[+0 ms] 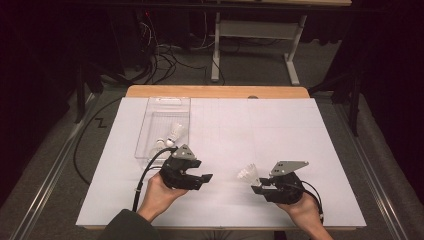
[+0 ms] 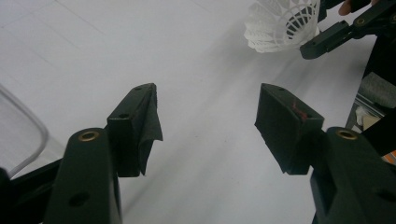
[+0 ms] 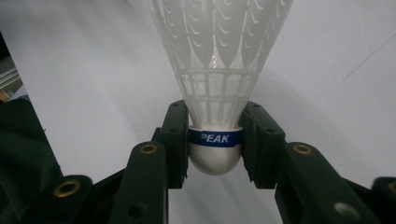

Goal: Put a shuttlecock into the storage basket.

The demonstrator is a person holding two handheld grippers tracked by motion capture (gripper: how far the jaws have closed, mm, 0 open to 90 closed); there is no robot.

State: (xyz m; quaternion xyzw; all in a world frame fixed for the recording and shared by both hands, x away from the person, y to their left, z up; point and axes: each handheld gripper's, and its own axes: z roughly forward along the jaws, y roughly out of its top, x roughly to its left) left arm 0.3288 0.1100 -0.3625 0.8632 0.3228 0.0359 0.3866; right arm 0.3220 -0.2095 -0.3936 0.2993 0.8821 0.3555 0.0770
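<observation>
1. The right tool point(image 1: 258, 188) is gripping a white plastic shuttlecock point(image 3: 215, 88) by its rounded cork, both pads pressing on the blue band, and holding it just above the white surface point(image 1: 280, 130) with the skirt pointing away from the hand.
2. The left tool point(image 2: 208, 123) is standing released, its jaws wide apart with nothing between them, and is pointing toward the shuttlecock point(image 2: 280, 23), which is sitting ahead and off to one side of it.
3. Behind the left tool, a clear tray point(image 1: 150, 120) is holding two more shuttlecocks point(image 1: 172, 134).
4. Judged from this, a handover or carry to the tray is under way; the next move is calling for the left tool to line up on the skirt, or for the right tool to travel across to the tray.
</observation>
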